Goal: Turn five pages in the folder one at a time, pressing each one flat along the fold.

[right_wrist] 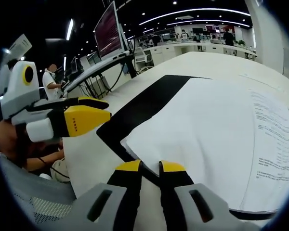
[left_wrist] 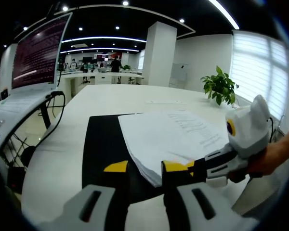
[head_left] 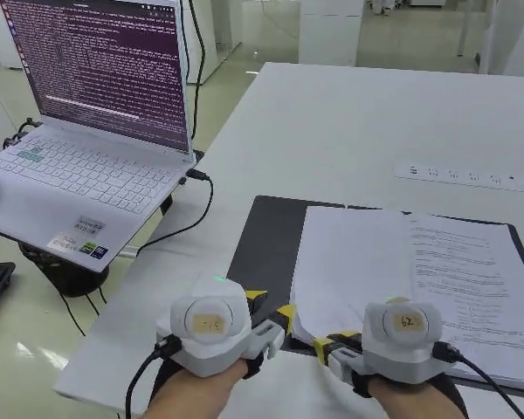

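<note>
Near the counter's front edge lies the open folder, where the right claw, narrowed to a slit, meets the top page's near corner, likely to lift it, grip uncertain, while the left claw hovers half-open beside it.

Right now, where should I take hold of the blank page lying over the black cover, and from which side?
On the blank page, probably the near left corner: a free point resting on the black cover, with the right gripper beside it. Come in low from the near edge, one jaw sliding under.
</note>
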`<state>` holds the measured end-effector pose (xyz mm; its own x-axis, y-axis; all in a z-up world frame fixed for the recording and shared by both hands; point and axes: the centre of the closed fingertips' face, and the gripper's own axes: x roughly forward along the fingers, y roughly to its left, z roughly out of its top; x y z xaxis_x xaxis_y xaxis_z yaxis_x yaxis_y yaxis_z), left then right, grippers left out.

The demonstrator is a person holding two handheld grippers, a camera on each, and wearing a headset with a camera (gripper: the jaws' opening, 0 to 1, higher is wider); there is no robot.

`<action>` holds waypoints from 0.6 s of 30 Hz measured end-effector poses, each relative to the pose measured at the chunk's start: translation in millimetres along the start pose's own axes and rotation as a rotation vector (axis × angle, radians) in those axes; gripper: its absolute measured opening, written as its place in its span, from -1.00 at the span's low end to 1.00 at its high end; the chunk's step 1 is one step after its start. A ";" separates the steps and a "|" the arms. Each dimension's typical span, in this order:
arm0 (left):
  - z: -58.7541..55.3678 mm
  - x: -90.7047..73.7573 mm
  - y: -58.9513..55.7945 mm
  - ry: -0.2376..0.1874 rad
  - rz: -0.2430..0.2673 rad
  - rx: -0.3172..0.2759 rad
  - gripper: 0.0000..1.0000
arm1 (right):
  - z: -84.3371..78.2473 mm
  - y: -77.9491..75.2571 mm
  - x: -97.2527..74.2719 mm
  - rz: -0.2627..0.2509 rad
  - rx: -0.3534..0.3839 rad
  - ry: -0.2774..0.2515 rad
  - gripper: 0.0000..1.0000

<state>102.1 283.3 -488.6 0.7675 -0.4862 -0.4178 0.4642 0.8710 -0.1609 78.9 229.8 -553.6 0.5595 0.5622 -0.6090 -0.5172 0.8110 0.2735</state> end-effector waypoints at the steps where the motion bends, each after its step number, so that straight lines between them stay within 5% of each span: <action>1: 0.0 0.9 -1.6 0.000 -0.004 0.000 -0.51 | -0.6 0.0 -0.7 -0.001 -0.002 -0.001 -0.73; 10: -11.3 24.5 -20.8 0.057 -0.059 0.057 -0.52 | 4.6 -1.7 -17.2 0.019 0.062 -0.058 -0.72; 18: -33.5 42.8 -26.2 0.135 -0.078 0.112 -0.53 | 20.8 -27.4 -41.4 -0.026 0.109 -0.144 -0.77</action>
<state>108.0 242.0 -532.2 0.6643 -0.5317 -0.5254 0.5723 0.8139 -0.1000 83.4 187.7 -520.4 0.6625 0.5518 -0.5065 -0.4322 0.8339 0.3433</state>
